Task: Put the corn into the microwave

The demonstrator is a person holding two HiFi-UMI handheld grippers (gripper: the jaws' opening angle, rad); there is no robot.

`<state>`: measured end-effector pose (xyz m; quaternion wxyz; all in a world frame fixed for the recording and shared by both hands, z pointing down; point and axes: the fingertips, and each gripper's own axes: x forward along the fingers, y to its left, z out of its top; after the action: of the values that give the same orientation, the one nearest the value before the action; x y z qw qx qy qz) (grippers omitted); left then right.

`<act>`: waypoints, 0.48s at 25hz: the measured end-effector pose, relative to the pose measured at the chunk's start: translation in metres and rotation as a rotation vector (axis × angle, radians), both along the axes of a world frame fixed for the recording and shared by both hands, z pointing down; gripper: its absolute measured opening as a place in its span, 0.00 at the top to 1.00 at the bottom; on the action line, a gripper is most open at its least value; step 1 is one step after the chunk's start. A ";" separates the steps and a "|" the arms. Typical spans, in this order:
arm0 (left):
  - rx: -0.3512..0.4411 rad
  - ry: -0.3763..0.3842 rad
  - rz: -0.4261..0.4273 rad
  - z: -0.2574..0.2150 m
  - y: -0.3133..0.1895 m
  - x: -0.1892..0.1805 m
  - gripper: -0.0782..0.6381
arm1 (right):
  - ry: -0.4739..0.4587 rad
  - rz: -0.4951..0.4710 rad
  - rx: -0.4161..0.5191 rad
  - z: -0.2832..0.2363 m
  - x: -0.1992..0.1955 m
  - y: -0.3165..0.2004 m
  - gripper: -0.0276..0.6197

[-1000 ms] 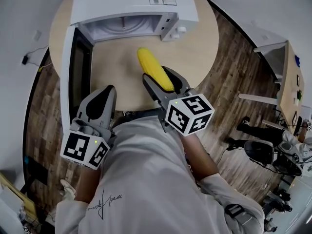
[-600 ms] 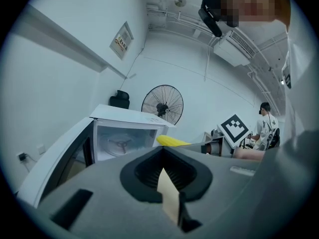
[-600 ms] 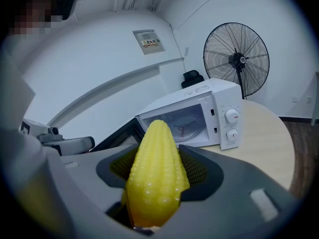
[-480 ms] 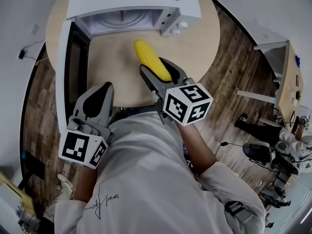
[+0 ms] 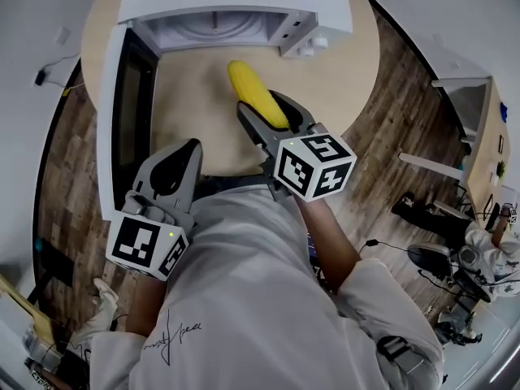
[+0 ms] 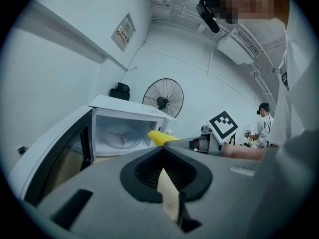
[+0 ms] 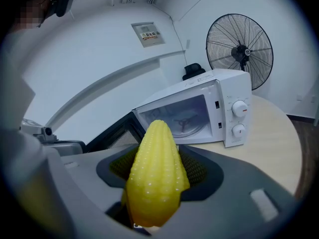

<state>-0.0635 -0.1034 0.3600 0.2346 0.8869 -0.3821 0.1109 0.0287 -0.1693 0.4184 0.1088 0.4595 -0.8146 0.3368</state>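
Observation:
My right gripper is shut on a yellow corn cob, held above the round table with its tip towards the microwave. The white microwave stands at the table's far side. Its door hangs open to the left and the cavity with the glass turntable is bare. In the right gripper view the corn fills the jaws of the right gripper, with the microwave ahead. My left gripper is shut with nothing in it, near the table's front edge beside the door. From the left gripper I see the corn.
The light wooden table is round and ends close to the microwave on the right. A big standing fan is behind the microwave. A person stands far off. A desk and cables lie on the floor to the right.
The right gripper with the corn has edged slightly towards the microwave opening. The left gripper has stayed low by the open door, still shut.

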 end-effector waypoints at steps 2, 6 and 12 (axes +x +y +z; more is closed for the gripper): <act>0.000 -0.022 0.003 0.003 0.003 0.001 0.90 | -0.001 -0.006 -0.009 0.005 -0.003 -0.002 0.55; -0.013 -0.031 -0.001 0.007 0.001 0.003 0.90 | -0.001 -0.013 -0.028 0.016 -0.005 -0.010 0.55; -0.016 -0.047 -0.010 0.011 -0.004 0.000 0.90 | 0.022 -0.014 -0.029 0.024 -0.009 -0.024 0.55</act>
<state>-0.0632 -0.1070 0.3715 0.2333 0.8803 -0.3909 0.1335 0.0202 -0.1931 0.4424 0.1267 0.4559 -0.8115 0.3429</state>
